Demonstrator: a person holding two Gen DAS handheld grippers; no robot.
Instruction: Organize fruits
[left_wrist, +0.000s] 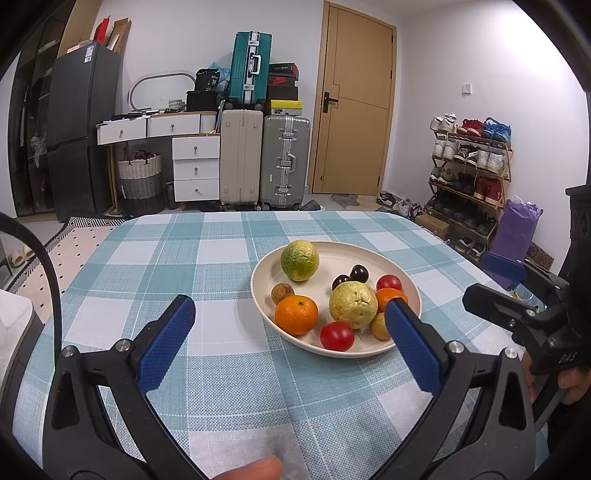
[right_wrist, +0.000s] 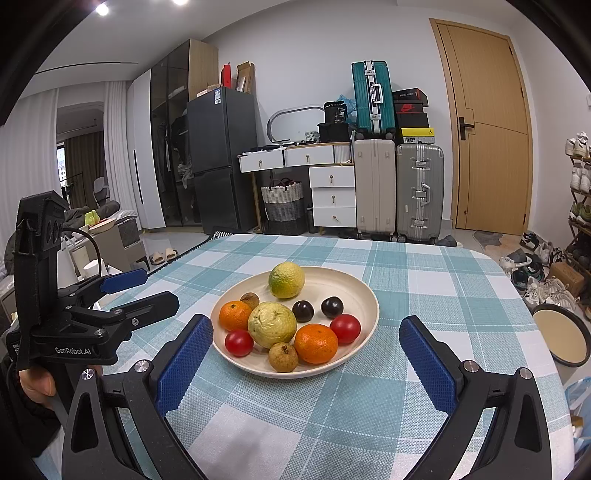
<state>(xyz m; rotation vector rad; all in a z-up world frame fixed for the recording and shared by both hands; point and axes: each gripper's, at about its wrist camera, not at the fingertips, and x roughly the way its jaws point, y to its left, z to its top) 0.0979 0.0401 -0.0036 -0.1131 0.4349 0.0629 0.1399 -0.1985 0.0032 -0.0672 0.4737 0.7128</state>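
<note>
Fruit piled on the plate (right_wrist: 369, 295) mid-surface (right_wrist: 424, 280). Both grippers' fingers spread wide, holding nothing: left gripper (left_wrist: 291, 343), right gripper (right_wrist: 306, 362). Only from the right wrist: second plate (right_wrist: 576, 325) at the surface's right edge.

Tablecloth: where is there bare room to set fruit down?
Bare checked tablecloth lies right of the plate, beyond it, and between it and both open grippers: right gripper, left gripper. The plate itself is crowded.
</note>
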